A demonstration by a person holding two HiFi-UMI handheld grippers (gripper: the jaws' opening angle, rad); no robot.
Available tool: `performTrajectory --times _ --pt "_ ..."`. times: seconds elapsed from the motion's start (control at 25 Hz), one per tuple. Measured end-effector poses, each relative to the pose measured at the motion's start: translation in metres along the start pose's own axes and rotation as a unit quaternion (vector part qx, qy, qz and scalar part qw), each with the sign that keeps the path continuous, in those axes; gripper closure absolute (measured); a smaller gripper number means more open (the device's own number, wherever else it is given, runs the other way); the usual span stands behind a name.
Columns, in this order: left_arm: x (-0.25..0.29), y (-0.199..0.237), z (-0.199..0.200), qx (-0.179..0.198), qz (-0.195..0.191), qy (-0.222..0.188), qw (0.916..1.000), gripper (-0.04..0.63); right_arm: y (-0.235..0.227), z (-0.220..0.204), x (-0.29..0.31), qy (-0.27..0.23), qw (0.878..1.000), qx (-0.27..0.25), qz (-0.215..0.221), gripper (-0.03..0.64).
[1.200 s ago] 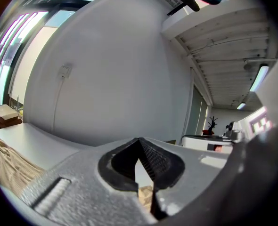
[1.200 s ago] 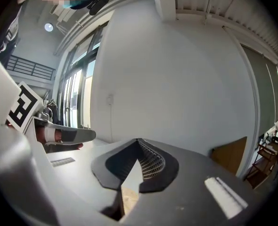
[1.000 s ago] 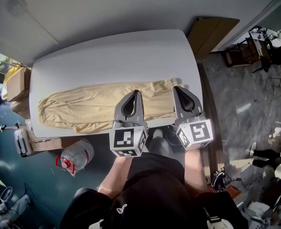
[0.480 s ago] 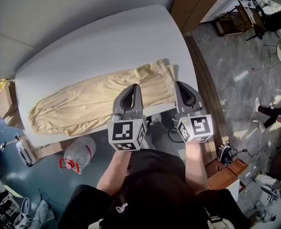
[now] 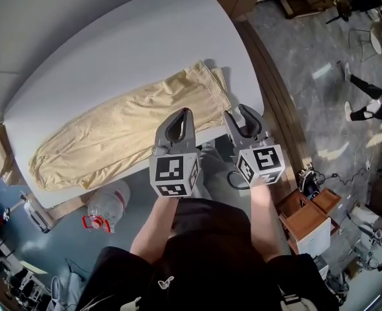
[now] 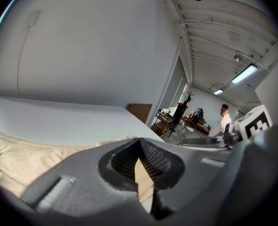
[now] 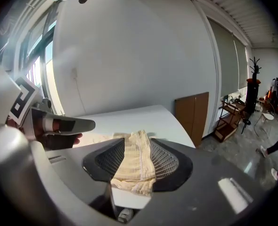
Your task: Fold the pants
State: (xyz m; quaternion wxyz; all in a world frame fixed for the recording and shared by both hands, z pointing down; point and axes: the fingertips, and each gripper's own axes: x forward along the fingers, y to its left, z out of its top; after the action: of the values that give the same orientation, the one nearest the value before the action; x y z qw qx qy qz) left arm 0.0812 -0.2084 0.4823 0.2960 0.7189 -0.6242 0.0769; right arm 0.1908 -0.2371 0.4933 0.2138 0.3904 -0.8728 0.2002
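Showing a white table [image 5: 133, 44] from above, the head view has the tan pants [image 5: 126, 131] laid out flat and lengthwise along the near side of the tabletop, running from the lower left to the upper right of the picture, one end close to the rounded right-hand corner. The left gripper [image 5: 188, 111] hangs over the near edge of the table above the pants; in the left gripper view its jaws meet at the tips, with nothing clamped and only a sliver of cloth showing behind them. The right gripper [image 5: 241, 114] stands just beside it, over the table's edge near the pants' right-hand end. Its jaws have just been opening and now stand apart; in the right gripper view the banded end of the pants shows through the gap, lying on the table beyond, and the ribbed pads [image 7: 163, 160] do not press on it. On the floor below the table's near edge lies a clear water bottle [image 5: 107, 207].
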Motion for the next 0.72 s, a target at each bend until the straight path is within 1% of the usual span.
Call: performTrajectory --times 0.12,0.2,0.4,0.56,0.72 --pt "0.008 -0.001 -0.009 0.001 -0.004 0.011 0.9999 0.592 -0.006 -0.019 0.007 0.022 1.0 0.014 -0.003 0.404" --pt "0.012 -0.001 -0.016 0.001 -0.005 0.019 0.9998 0.592 -0.009 -0.032 0.011 0.037 0.999 0.023 -0.005 0.389" --pt "0.02 0.009 -0.039 -0.003 0.002 0.044 0.999 0.592 -0.019 -0.07 0.029 0.077 0.992 0.097 -0.01 0.335" --pt "0.02 0.015 -0.049 -0.011 0.007 0.055 0.9984 0.592 -0.028 -0.091 0.038 0.114 0.985 0.124 -0.026 0.331" --pt "0.021 0.021 -0.054 -0.017 0.015 0.06 0.9979 0.592 -0.027 -0.102 0.044 0.14 0.98 0.139 -0.027 0.341"
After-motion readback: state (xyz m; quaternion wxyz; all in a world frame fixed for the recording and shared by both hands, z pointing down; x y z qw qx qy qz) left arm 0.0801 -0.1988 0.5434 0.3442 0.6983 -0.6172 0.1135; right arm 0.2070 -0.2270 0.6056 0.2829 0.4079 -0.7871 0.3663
